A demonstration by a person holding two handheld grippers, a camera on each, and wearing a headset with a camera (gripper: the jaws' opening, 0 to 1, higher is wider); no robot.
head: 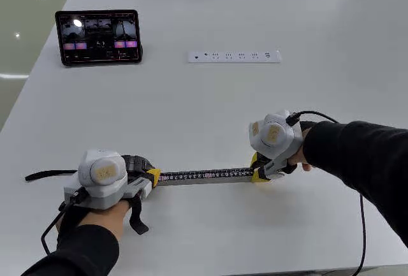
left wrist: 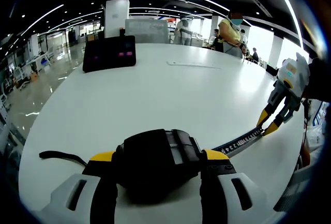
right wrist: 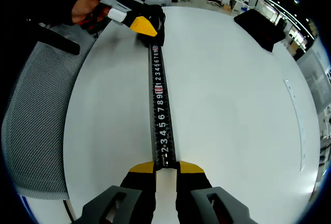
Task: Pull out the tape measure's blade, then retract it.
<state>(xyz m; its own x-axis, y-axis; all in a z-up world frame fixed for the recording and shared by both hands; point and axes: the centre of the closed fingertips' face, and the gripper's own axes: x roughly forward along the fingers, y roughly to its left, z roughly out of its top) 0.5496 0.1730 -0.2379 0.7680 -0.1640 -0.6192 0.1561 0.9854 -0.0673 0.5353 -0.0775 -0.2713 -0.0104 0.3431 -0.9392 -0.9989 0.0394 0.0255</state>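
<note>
The black tape measure case [left wrist: 158, 158] lies on the white table, and my left gripper [left wrist: 159, 158] is shut on it; the same case [head: 139, 164] and left gripper [head: 148, 175] sit at the lower left of the head view. Its dark numbered blade [head: 205, 175] runs flat along the table to the right. My right gripper [head: 258, 172] is shut on the blade's end. In the right gripper view the blade [right wrist: 160, 115] stretches from my right gripper [right wrist: 165, 168] up to the case [right wrist: 154, 23]. A black wrist strap [left wrist: 61, 156] trails left of the case.
A tablet [head: 98, 36] stands at the far left of the white table [head: 210, 107], and a white power strip [head: 234, 57] lies at the far middle. A grey mesh chair [right wrist: 36, 115] stands by the table's near edge. People stand in the room beyond.
</note>
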